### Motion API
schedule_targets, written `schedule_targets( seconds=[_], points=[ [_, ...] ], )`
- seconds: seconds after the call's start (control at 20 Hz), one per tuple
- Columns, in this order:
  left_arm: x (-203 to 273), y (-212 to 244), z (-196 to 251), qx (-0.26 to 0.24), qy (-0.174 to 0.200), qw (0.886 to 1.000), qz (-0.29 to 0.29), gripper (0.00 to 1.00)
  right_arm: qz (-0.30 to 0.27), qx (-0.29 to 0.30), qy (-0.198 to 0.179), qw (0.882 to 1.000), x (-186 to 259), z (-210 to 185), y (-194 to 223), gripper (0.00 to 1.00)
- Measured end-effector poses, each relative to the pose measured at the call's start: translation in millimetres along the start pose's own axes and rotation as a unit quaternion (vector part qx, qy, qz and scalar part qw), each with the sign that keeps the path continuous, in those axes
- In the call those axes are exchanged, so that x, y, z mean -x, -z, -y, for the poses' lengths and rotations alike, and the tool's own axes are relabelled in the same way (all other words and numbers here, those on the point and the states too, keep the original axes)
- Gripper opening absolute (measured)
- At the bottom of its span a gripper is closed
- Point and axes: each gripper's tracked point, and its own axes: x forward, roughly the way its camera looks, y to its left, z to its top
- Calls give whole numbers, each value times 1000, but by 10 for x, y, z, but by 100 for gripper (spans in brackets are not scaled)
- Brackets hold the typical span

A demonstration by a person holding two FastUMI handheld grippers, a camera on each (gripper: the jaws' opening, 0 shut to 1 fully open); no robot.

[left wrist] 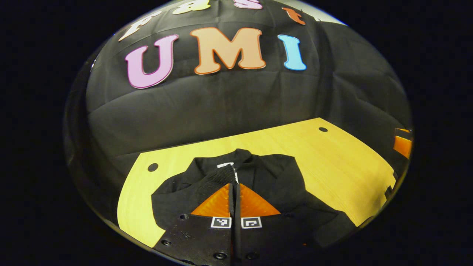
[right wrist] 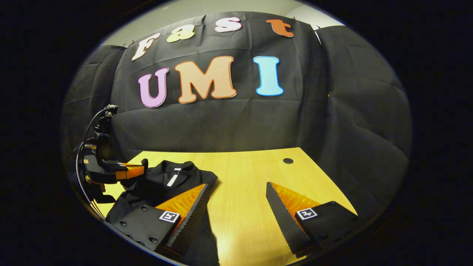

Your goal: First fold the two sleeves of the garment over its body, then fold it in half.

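On our left, the left gripper [left wrist: 235, 192] is clenched, fingers together on a fold of the black garment [left wrist: 273, 177], apparently a sleeve, which lies bunched toward the tabletop's [left wrist: 332, 155] near left corner. We should carry that fabric low and flat across the body, releasing only once it lies smooth. To the right, our right gripper [right wrist: 236, 203] hangs spread and empty over bare wood, ready to steady the cloth.

One black garment [left wrist: 273, 177], one wooden table [left wrist: 332, 155], two hand-held grippers: left [left wrist: 235, 192], right [right wrist: 236, 201].
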Motion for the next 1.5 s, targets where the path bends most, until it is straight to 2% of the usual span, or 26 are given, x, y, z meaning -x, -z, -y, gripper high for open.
schedule_targets(
  seconds=[0.25,0.45,0.5,0.6,0.7,0.75,0.8,1.0,1.2,1.3,1.35,1.4,1.5],
  points=[
    [-233,8,413,-23,21,999,-14,0,-5,-10,17,1000,-8,315,40,99],
    [-390,-54,583,-63,0,998,-14,0,-12,-21,22,999,-35,471,110,99],
    [-395,-147,743,-62,24,998,3,2,-14,-22,21,999,-47,492,125,99],
    [-331,-341,1108,-52,67,995,43,50,-18,-23,14,999,-81,541,154,99],
    [-185,-496,1170,-47,63,995,69,98,-19,-23,3,1000,-107,556,170,99],
    [-157,-506,1119,-40,53,995,71,94,-19,-23,-5,1000,-140,538,162,94],
    [-123,-487,1045,-32,39,996,68,94,-19,-22,-14,999,-148,517,146,98],
    [227,-383,529,18,-38,997,66,95,-14,-7,-61,998,-209,334,145,98],
    [723,-138,-75,47,-102,991,66,94,-21,1,-85,996,-161,49,251,99],
    [977,40,-353,51,-121,989,61,94,-18,7,-86,996,-99,-126,304,98],
    [1096,133,-466,55,-127,989,57,94,-21,7,-85,996,-55,-218,359,94],
    [1219,231,-567,60,-131,988,53,94,-25,2,-87,996,7,-316,399,98],
    [1471,410,-772,62,-145,986,52,94,-23,-2,-96,995,135,-546,479,99]
  ],
)
